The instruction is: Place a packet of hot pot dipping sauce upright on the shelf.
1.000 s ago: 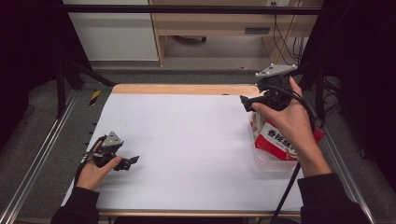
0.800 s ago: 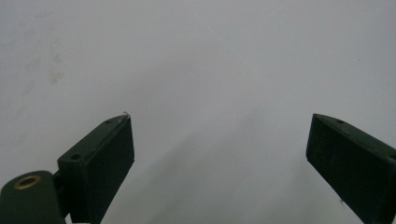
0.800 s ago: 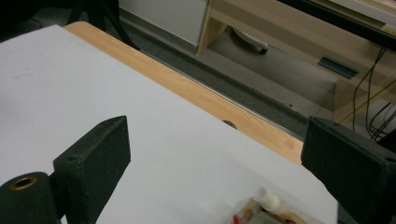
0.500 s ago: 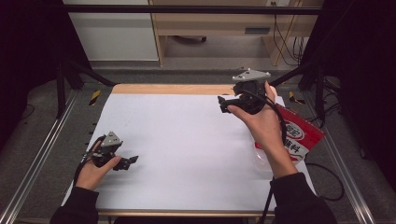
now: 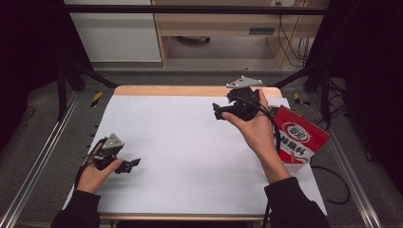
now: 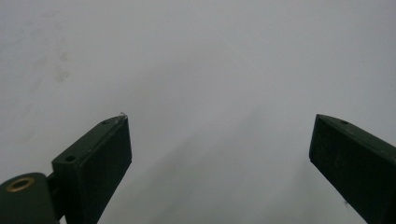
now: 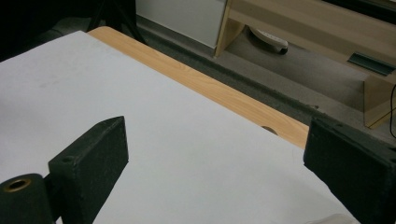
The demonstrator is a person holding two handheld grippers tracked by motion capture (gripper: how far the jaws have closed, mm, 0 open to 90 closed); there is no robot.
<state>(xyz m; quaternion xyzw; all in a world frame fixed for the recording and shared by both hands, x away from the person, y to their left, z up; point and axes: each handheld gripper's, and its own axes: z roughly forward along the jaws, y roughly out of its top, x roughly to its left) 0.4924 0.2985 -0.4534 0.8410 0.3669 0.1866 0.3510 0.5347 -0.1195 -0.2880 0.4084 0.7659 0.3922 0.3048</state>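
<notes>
Red packet (image 5: pixel 302 135) lies flat at table's (image 5: pixel 190 156) right edge, just beside the person's right forearm. Right gripper (image 5: pixel 219 112) held near far edge, jaws wide apart, empty. Left gripper (image 5: pixel 130 165) likewise spread, near-left.

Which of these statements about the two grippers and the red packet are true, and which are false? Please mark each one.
1. The right gripper holds the red packet. False: its jaws are open with nothing between them, and the packet lies at the table's right edge.
2. The left gripper is open. True.
3. The red packet lies beside the left gripper. False: it lies on the right, by the person's right forearm.
4. The right gripper is near the far wooden edge of the table. True.
</notes>
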